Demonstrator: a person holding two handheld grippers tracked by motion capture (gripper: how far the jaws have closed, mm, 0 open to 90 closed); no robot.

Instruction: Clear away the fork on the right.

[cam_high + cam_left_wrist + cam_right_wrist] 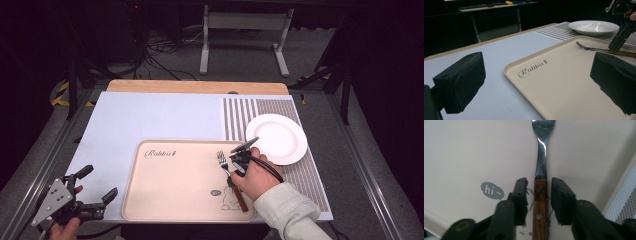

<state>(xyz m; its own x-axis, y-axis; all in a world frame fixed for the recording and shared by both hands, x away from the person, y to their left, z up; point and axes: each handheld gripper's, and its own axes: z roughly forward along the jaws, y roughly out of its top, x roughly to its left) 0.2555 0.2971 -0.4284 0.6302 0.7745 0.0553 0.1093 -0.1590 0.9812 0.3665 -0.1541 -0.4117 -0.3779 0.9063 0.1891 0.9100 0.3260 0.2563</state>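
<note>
Presently catalogued:
- fork [540, 195]: lies flat on the tray [170, 200], near its right edge; long axis runs from the near edge toward the far edge, tines farthest; wooden riveted handle, shiny steel neck and head
- right gripper [539, 197]: straddles the handle, jaws parted, a gap on each side, pads not pressing; nearer hand by far
- left gripper [95, 187]: jaws wide apart, holding nothing, off the tray's near left corner
- plate [276, 138]: white, bare, beyond the tray's far right corner
</note>
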